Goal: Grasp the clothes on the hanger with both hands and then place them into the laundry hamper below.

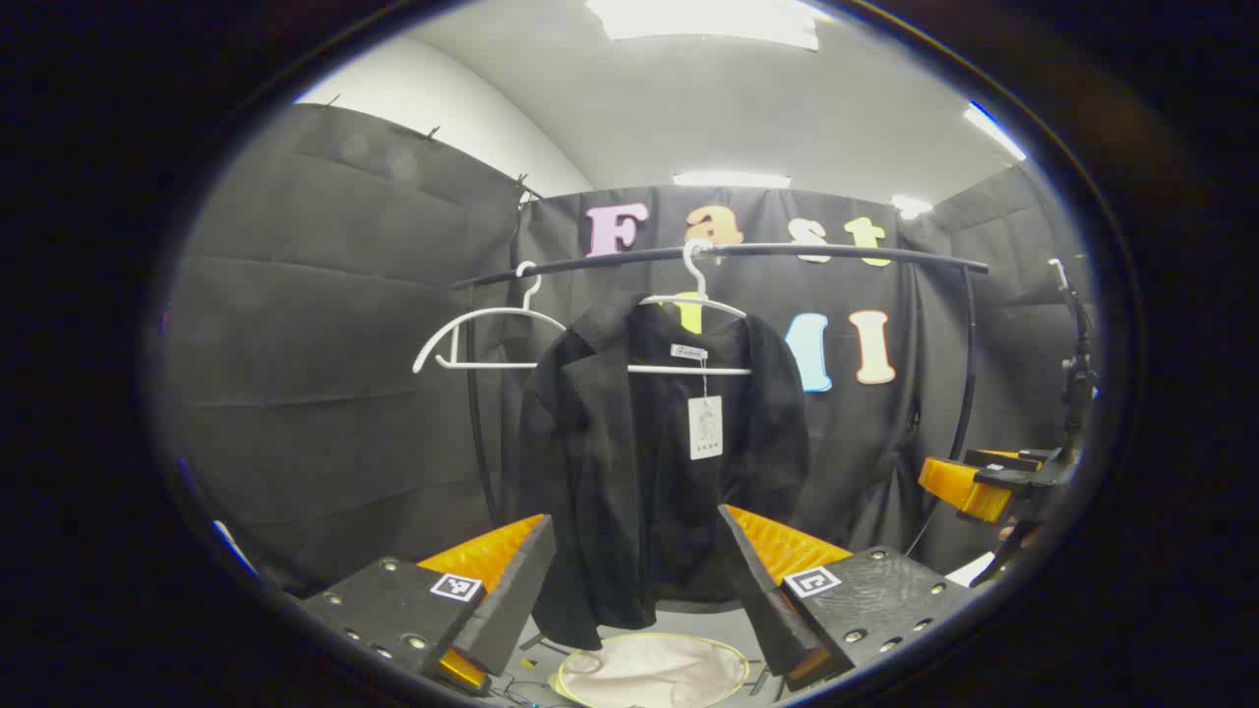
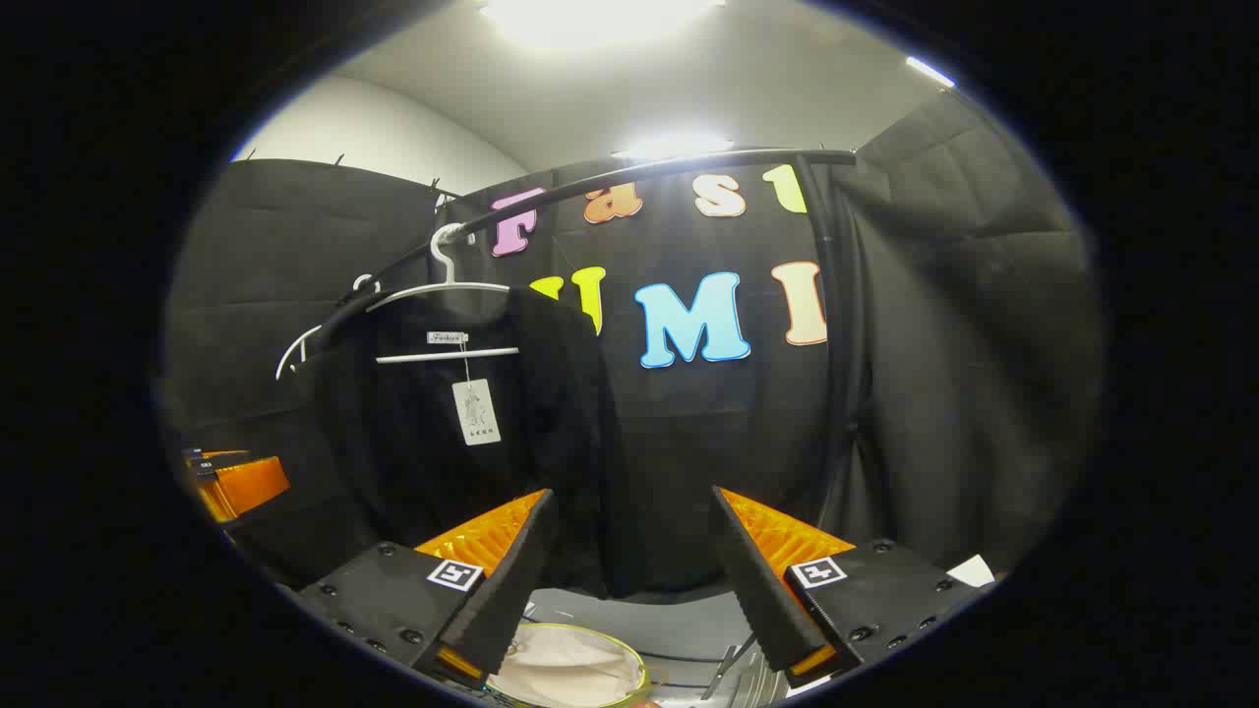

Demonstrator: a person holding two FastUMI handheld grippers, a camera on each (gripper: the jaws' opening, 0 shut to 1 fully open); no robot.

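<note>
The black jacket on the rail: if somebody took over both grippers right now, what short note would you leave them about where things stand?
Left gripper: open, holding nothing, aimed at the black jacket from short of it.
Right gripper: open, holding nothing, off the jacket's right side.
The jacket hangs on a white hanger on the black rail, a paper tag at its collar. A second white hanger beside it is bare.
The laundry hamper sits on the floor below the jacket.
Done: nothing yet; the jacket is untouched.
Left: close both grippers on the jacket, take it off the hanger, lower it into the hamper.
</note>
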